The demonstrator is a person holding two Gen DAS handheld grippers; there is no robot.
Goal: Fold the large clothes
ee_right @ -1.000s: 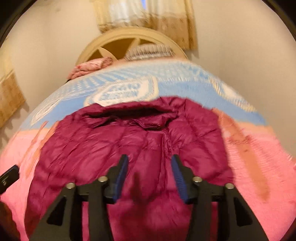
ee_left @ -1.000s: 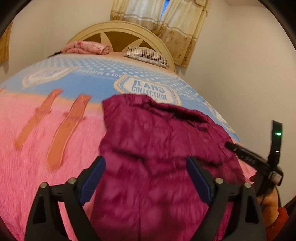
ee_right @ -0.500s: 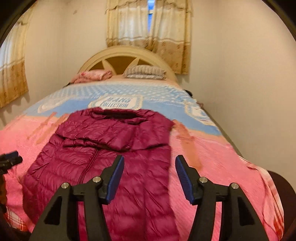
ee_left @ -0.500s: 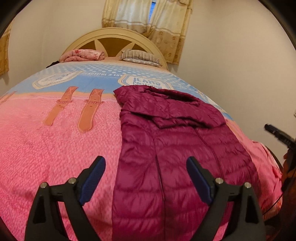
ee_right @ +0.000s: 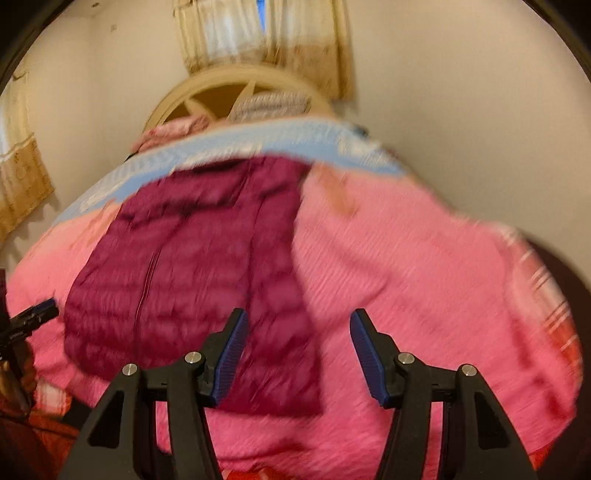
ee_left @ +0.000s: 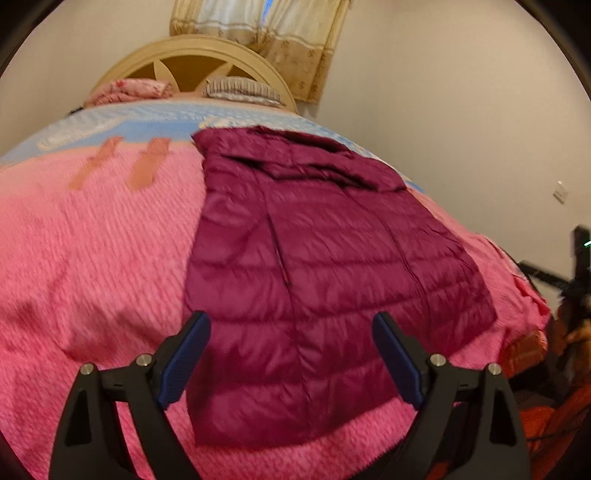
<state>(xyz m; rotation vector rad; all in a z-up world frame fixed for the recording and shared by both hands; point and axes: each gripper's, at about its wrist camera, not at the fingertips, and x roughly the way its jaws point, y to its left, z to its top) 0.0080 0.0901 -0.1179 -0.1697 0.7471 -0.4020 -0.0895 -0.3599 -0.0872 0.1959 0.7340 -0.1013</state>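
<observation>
A maroon quilted puffer jacket lies flat on the pink bed cover, hood toward the headboard, hem toward me. It also shows in the right wrist view, blurred. My left gripper is open and empty, hovering above the jacket's hem. My right gripper is open and empty, above the jacket's right hem corner and the pink cover beside it. The right gripper shows at the right edge of the left wrist view; the left gripper shows at the left edge of the right wrist view.
The bed has a pink and blue cover, a cream headboard and pillows at the far end. A wall runs close along the bed's right side. Curtains hang behind the headboard.
Both grippers pulled back from the jacket, then moved in and lower again. The right gripper shifted toward the jacket's right edge and opened wider. The jacket lies as before.
</observation>
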